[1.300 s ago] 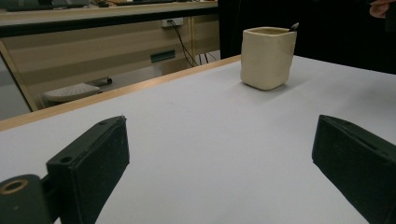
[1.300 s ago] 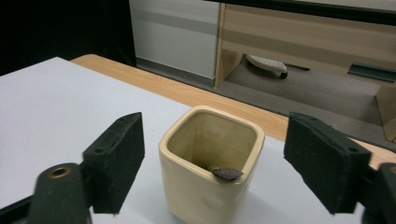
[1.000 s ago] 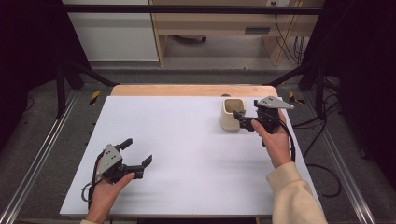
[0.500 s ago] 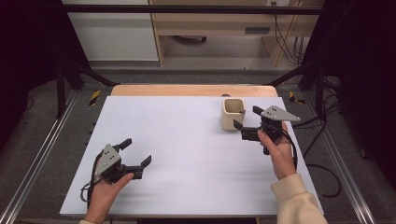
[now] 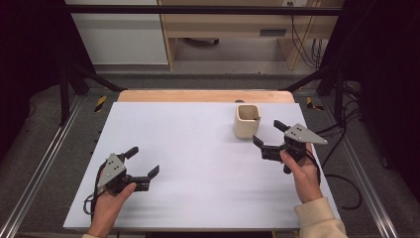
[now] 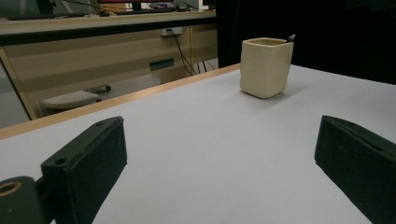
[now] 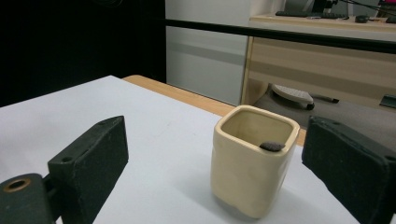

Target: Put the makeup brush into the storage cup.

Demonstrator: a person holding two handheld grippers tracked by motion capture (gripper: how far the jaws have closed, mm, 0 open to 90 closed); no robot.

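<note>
The cup [image 5: 246, 121] serves as the landmark: a cream, square-sided one standing upright on the white tabletop [image 5: 198, 148], toward the far right part of it, close to the wooden far edge.

Well to the left of the cup and nearer the person, the left gripper [image 5: 140, 165] is held in the left hand [image 5: 110, 198] low over the tabletop, its jaws spread wide with nothing between them. In the left gripper view the two black jaws stand far apart with bare tabletop between, and the cup [image 6: 265, 66] sits well beyond them, toward the right jaw's side, with a small dark tip showing above its rim.

Just to the right of the cup and slightly nearer the person, the right gripper [image 5: 268, 133] is held in the right hand [image 5: 302, 171], its jaws spread and pointing toward the cup without touching it. In the right gripper view the cup [image 7: 252, 165] stands between the lines of the two open jaws but ahead of them, apart from both. A small dark piece [image 7: 272, 146] rests against the inside of the cup's rim; what it is cannot be told.
</note>
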